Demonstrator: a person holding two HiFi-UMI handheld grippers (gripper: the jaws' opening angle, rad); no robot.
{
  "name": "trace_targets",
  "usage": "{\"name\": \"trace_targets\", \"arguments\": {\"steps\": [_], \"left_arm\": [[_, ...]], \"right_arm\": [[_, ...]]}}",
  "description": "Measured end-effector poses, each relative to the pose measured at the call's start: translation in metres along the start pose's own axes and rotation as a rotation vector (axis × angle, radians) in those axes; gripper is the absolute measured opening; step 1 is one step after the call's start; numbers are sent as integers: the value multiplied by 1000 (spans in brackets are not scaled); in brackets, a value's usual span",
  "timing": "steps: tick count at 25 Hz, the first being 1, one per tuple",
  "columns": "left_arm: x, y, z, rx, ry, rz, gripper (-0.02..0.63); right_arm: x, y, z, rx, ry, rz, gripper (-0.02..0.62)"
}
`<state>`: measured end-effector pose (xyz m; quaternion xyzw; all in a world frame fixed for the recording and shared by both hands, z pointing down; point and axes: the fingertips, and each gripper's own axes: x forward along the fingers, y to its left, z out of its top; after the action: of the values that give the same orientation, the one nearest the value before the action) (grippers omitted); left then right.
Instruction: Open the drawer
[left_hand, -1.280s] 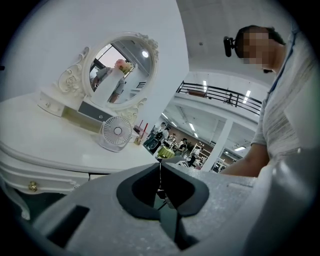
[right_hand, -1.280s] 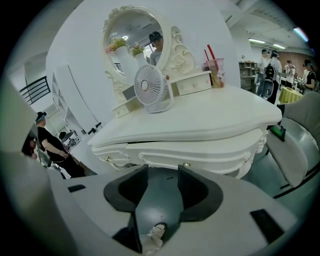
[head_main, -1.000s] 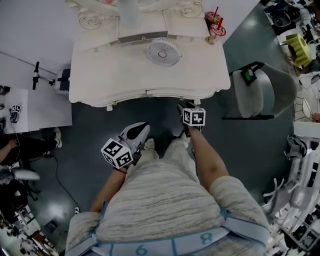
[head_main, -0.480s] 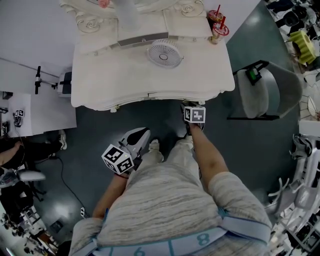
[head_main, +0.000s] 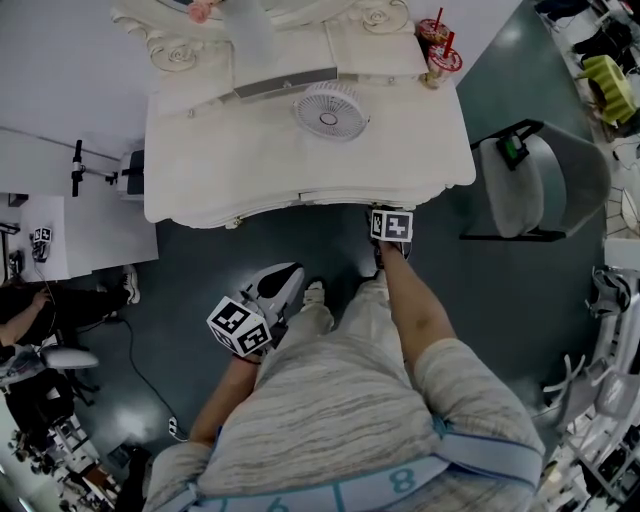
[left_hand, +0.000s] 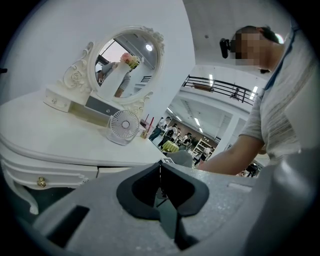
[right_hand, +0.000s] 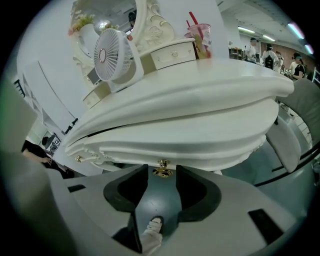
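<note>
A white dressing table (head_main: 250, 165) stands in front of me. Its drawer front (right_hand: 200, 145) runs under the tabletop and carries a small gold knob (right_hand: 162, 167). My right gripper (right_hand: 161, 178) is open at the table's front edge (head_main: 385, 215), with one jaw on either side of the knob and close to it. Whether the jaws touch the knob is not clear. My left gripper (head_main: 288, 275) hangs lower and to the left, away from the table, and is shut on nothing (left_hand: 160, 167).
On the tabletop stand a small fan (head_main: 328, 108), an oval mirror (left_hand: 125, 62) and red cups with straws (head_main: 440, 50). A second gold knob (right_hand: 78, 159) sits farther left. A grey chair (head_main: 530, 185) is at the right and a white side table (head_main: 90, 230) at the left.
The table has come nearer in the head view, and my right gripper has closed in on its front edge. My left gripper stays low at the left.
</note>
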<state>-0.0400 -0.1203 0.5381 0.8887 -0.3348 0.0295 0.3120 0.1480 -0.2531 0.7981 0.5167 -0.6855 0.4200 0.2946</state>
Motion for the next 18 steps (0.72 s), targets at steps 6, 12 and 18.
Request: {"name": "trace_targets", "arguments": {"steps": [6, 12, 18], "left_arm": [[0, -1, -2, -4, 10, -1, 15], [-1, 1, -3, 0, 14, -3, 15], [-2, -1, -3, -3, 8, -13, 15]], "right_arm": [[7, -6, -2, 12, 37, -11, 150], [13, -2, -2, -2, 74, -15, 124], [10, -1, -7, -2, 82, -14, 123]]}}
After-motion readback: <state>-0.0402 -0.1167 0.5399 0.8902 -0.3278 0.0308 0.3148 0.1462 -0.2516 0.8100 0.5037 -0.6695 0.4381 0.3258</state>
